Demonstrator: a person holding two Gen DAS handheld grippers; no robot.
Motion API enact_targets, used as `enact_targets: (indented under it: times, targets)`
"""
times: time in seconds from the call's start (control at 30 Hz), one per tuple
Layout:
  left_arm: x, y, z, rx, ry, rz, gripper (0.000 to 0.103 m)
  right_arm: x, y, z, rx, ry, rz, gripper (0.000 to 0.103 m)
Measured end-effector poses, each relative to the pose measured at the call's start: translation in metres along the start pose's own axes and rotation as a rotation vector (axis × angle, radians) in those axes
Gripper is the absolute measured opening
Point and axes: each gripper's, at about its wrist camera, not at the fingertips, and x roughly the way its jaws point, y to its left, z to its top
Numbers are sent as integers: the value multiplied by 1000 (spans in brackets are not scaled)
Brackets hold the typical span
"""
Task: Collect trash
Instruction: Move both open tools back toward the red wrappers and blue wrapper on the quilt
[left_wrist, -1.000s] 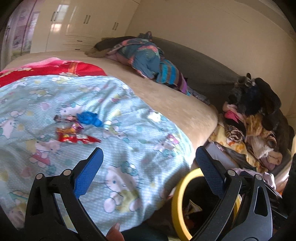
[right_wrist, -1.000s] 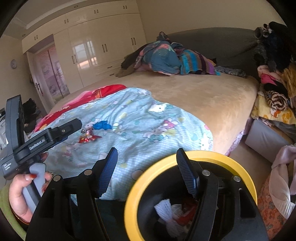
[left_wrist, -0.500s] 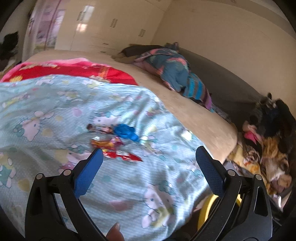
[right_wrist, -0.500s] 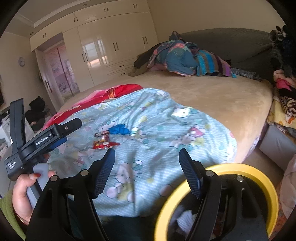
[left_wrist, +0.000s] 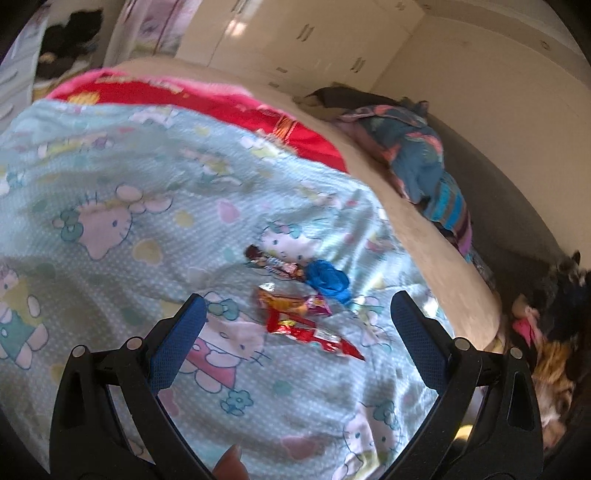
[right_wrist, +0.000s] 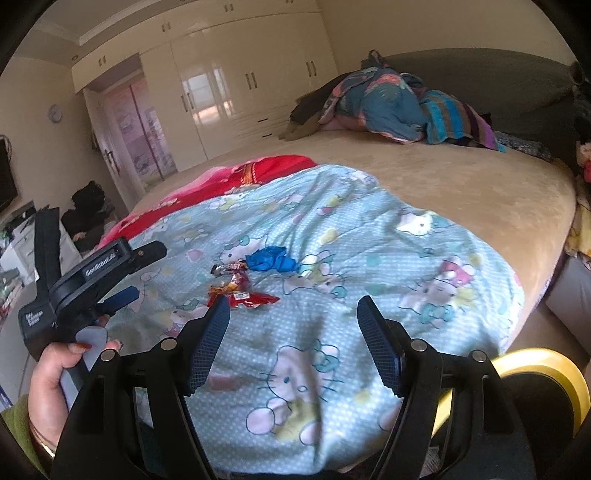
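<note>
Cream wardrobes (right_wrist: 236, 85) are lining the far wall behind a wide bed (right_wrist: 461, 184), and a pale blue cartoon-cat quilt (right_wrist: 351, 236) is lying over the near part of it. At the far left of the right wrist view, a hand (right_wrist: 51, 384) is gripping the left gripper (right_wrist: 146, 271); its sleeve is cut off by the frame edge. Seen from the side there, only part of its blue fingers (right_wrist: 122, 297) is showing. In the left wrist view the left gripper (left_wrist: 295, 328) is standing wide apart with nothing between its fingers, and a fingertip is poking in at the bottom edge.

Just beyond, the trash is sitting in a small cluster on the quilt: a dark wrapper (left_wrist: 273, 264), an orange wrapper (left_wrist: 291, 302), a red wrapper (left_wrist: 314, 332) nearest the camera, and a crumpled blue scrap (left_wrist: 328, 277) at the right end. Print on them is too blurred to read.

Further right, the right gripper (right_wrist: 291, 339) is hovering over the quilt, fingers apart and empty; its left finger is hiding one end of the red wrapper. A heap of clothes (right_wrist: 399, 107) is lying at the head of the bed. At the lower right, a yellow-rimmed bin (right_wrist: 546, 373) is peeking out behind the gripper frame, its inside hidden.
</note>
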Motion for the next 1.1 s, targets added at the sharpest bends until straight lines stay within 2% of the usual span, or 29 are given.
enact_targets:
  times: [0.2,0.3,0.47,0.63,1.03,1.1]
  targets:
    - [20,11,7,-43,26,32,90,36,15,-1,-97,53,35,69]
    - [34,18,10,-67,46,48,80,55,22,-3,-144,84,41,69]
    - [53,32,10,-133,96,52,57,85,30,-5,-200,128,43,69]
    - [64,41,9,-171,131,39,45,108,32,-8,-221,160,41,68]
    - [90,40,4,-187,197,-22,35,141,34,-3,-268,188,58,68]
    - [95,39,4,-182,209,-21,35,147,34,-2,-278,201,61,66]
